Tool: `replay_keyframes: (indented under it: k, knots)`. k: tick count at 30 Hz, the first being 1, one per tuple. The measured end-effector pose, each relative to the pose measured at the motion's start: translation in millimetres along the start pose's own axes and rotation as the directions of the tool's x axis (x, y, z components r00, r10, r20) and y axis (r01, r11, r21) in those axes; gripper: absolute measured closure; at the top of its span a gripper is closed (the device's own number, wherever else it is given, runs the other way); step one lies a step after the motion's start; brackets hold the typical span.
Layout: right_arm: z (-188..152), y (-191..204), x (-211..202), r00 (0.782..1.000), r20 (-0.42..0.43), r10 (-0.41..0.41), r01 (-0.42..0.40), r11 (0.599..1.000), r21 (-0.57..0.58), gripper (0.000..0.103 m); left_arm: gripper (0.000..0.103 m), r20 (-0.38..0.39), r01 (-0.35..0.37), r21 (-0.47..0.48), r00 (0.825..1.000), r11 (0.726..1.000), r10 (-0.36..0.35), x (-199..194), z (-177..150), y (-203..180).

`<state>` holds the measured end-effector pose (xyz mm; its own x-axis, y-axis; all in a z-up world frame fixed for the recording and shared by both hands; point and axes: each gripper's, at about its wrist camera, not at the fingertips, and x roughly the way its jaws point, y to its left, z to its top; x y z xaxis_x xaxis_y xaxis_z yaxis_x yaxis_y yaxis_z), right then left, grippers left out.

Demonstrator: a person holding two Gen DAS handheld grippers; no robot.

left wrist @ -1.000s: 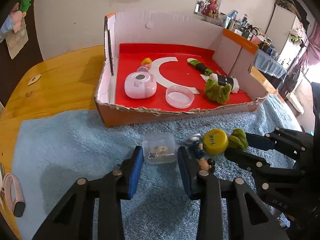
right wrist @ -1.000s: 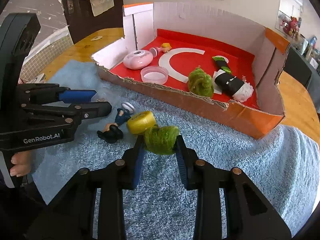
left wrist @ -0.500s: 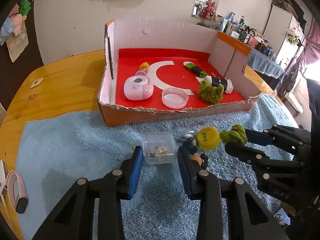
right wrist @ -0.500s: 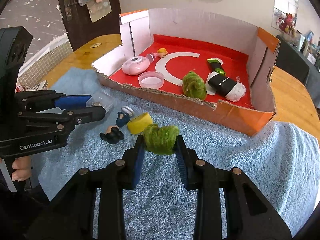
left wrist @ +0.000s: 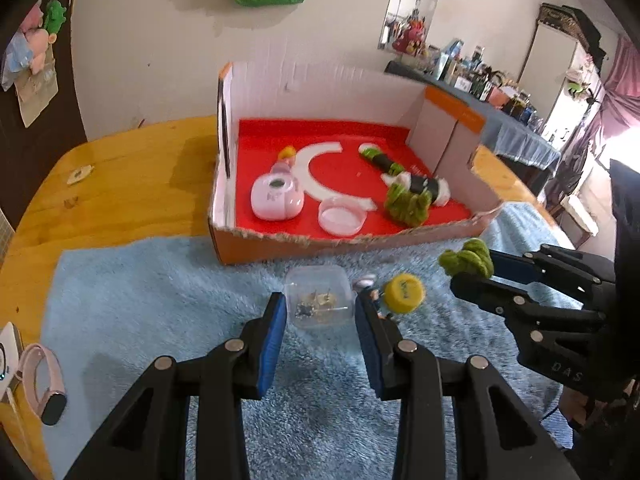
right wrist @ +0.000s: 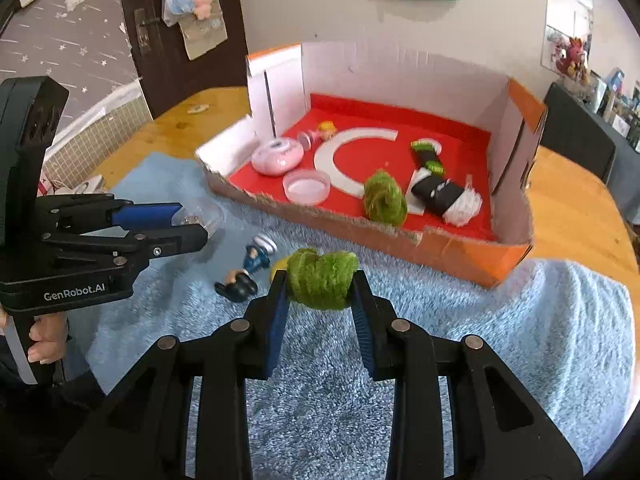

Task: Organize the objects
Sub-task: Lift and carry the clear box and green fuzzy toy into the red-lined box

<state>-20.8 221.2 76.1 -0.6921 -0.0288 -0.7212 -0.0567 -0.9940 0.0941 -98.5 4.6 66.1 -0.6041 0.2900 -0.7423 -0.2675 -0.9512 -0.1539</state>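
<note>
A red-floored cardboard box (left wrist: 256, 248) is seen beyond both grippers. A clear plastic container (left wrist: 318, 296) is clamped in the left gripper (left wrist: 320, 312). A fuzzy green coil (right wrist: 322, 278) is clamped in the right gripper (right wrist: 320, 292), above the blue towel (right wrist: 520, 320).

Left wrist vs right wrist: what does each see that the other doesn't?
Left wrist only: a watch at the mat's left edge, and the yellow cap's full top. Right wrist only: the door with hung toys, and the hand on the left gripper. Both: box, clear case, green coil in the right gripper.
</note>
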Motion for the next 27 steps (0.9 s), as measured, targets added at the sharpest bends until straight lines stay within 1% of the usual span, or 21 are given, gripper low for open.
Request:
replay_keyframes:
  k: [3,7,13,17,21,24,27]
  knots:
    - [6.1,-0.1,-10.9,1.000,0.031,-0.006,0.006,1.000,0.001,0.074,0.066,0.038,0.005,0.014,0.999,1.000,-0.005,-15.1,4.5,-4.3]
    - [13.2,-0.6,-20.8,0.998,0.061,-0.013,0.013,1.000,-0.002,0.074,0.066,0.059,0.006,0.021,0.998,1.000,-0.007,-24.5,7.6,-6.8]
    - [12.6,-3.3,-18.9,0.999,0.050,-0.015,0.014,1.000,0.012,0.074,0.066,0.060,0.006,0.020,0.998,1.000,-0.008,-26.2,7.5,-6.9]
    - [17.3,-5.6,-21.3,0.998,0.062,-0.008,0.007,1.000,0.018,0.074,0.066,0.065,0.014,0.021,0.998,1.000,-0.015,-28.9,12.1,-8.2]
    - [34.0,-11.7,-18.6,0.997,0.073,-0.007,0.006,1.000,0.013,0.074,0.066,0.064,0.054,0.027,0.996,0.998,-0.055,-28.8,28.0,-8.7]
    - [54.1,-21.8,-6.4,0.999,0.054,0.005,-0.006,1.000,0.022,0.074,0.066,0.051,0.082,0.032,0.995,0.996,-0.084,-20.8,46.5,-8.5]
    - [72.1,-30.1,10.9,1.000,0.013,0.006,-0.006,1.000,0.022,0.074,0.066,0.020,0.112,0.044,0.993,0.993,-0.113,-4.9,66.0,-9.3]
